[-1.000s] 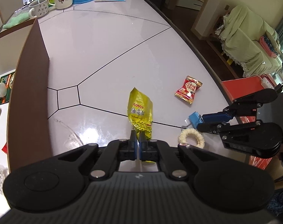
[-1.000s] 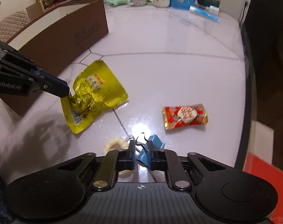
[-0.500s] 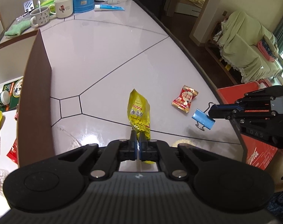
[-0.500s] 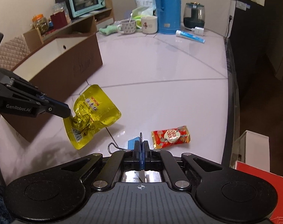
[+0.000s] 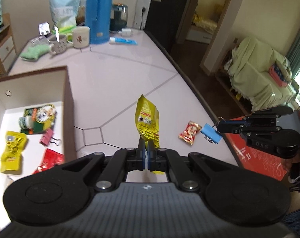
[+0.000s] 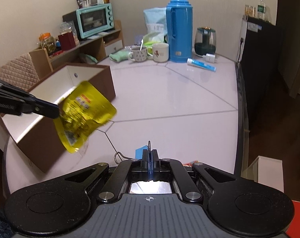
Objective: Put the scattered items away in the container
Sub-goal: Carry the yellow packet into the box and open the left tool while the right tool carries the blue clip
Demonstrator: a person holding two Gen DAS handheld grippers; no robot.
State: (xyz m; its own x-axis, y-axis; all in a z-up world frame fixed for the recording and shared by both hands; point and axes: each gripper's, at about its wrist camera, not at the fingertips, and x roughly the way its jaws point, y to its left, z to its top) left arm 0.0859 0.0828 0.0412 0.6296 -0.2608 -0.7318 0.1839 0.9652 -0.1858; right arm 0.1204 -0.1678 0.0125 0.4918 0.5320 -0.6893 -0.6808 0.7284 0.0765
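My left gripper (image 5: 146,153) is shut on a yellow snack pouch (image 5: 148,122), which hangs in the air above the table. Seen from the right wrist, that pouch (image 6: 83,113) dangles beside the brown box (image 6: 102,83). My right gripper (image 6: 149,155) is shut on a blue binder clip (image 6: 141,152), lifted off the table; the left wrist view shows the clip (image 5: 210,132) held by its wire handle at the right gripper's tip (image 5: 219,126). A red candy packet (image 5: 190,132) lies on the table. The box (image 5: 67,107) holds several packets and a pink clip (image 5: 48,138).
At the table's far end stand a blue thermos (image 6: 178,27), two mugs (image 6: 159,52), a toothpaste tube (image 6: 201,64), a green cloth (image 5: 34,51) and a dark jar (image 6: 205,40). A red box (image 5: 254,158) sits past the table's right edge. A toaster oven (image 6: 94,19) is on a shelf.
Both grippers have risen from the table, the left carrying the yellow pouch, the right carrying the blue clip. The box's inside has come into the left wrist view.
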